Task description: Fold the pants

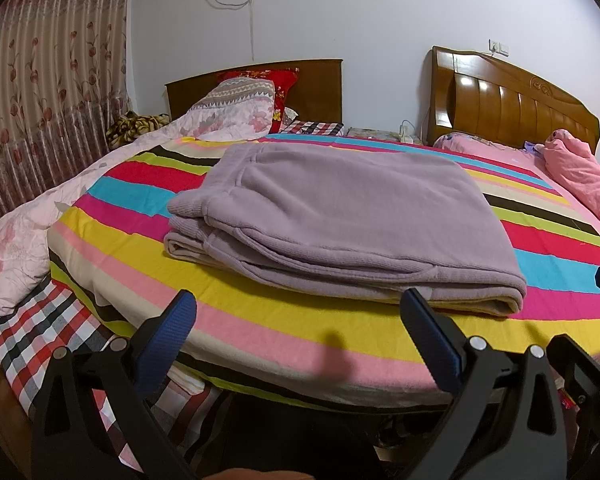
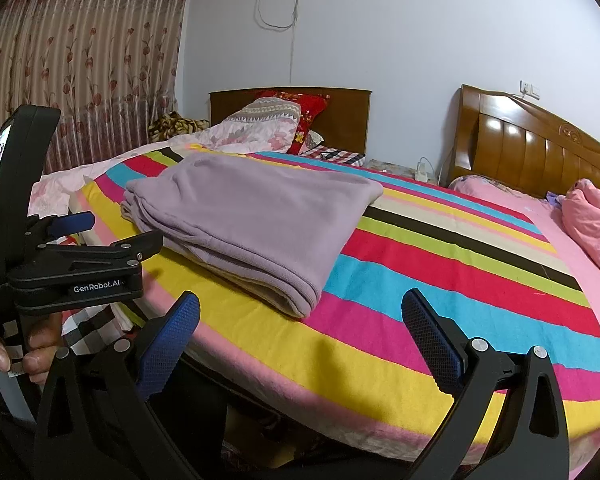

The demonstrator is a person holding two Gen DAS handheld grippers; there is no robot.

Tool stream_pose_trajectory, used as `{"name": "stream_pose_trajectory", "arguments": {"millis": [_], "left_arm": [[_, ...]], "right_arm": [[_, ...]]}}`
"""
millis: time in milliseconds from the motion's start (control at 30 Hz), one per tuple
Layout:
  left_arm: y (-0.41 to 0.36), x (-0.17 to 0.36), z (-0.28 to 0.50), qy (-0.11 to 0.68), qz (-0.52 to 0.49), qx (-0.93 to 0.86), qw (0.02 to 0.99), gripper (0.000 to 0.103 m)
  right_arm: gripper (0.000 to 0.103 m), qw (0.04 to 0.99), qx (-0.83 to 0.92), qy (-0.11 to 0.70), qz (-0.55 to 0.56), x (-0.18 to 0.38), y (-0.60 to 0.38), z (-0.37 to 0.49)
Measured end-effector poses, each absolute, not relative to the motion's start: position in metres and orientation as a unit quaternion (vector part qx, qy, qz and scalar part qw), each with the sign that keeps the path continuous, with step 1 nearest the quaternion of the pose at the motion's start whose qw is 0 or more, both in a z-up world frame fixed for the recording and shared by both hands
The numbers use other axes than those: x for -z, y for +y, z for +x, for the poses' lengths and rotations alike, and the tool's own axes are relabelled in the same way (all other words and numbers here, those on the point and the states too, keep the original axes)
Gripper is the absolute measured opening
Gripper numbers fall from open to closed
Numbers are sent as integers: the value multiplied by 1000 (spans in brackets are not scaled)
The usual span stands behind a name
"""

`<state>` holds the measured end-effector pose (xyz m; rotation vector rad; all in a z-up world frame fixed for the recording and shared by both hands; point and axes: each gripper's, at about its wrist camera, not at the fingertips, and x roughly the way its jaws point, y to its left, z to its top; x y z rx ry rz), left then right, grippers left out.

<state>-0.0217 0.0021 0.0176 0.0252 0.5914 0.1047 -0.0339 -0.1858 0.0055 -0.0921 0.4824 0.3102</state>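
Note:
Lilac fleece pants [image 1: 340,216] lie folded in a flat stack on the striped blanket [image 1: 260,332]; they also show in the right wrist view [image 2: 256,216]. My left gripper [image 1: 300,304] is open and empty, just short of the stack's near edge. My right gripper [image 2: 300,304] is open and empty, near the bed's front edge, to the right of the stack's near corner. The left gripper's body [image 2: 80,264] shows at the left of the right wrist view, held by a hand.
A pink floral quilt [image 1: 16,248] lies at the left of the bed, a pink duvet [image 1: 584,176] at the right. Pillows [image 1: 240,104] and two wooden headboards [image 1: 512,108] stand at the back. A checked sheet [image 1: 40,344] hangs at the bed's front left.

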Motion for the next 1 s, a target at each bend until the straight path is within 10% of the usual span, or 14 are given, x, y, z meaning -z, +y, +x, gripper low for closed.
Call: {"name": "stream_pose_trajectory", "arguments": {"millis": [1000], "left_arm": [[9,-12,-22,298,4,-50,953,102]], "right_arm": [[98,958,-154,239,-44,-4,-191,-33]]}}
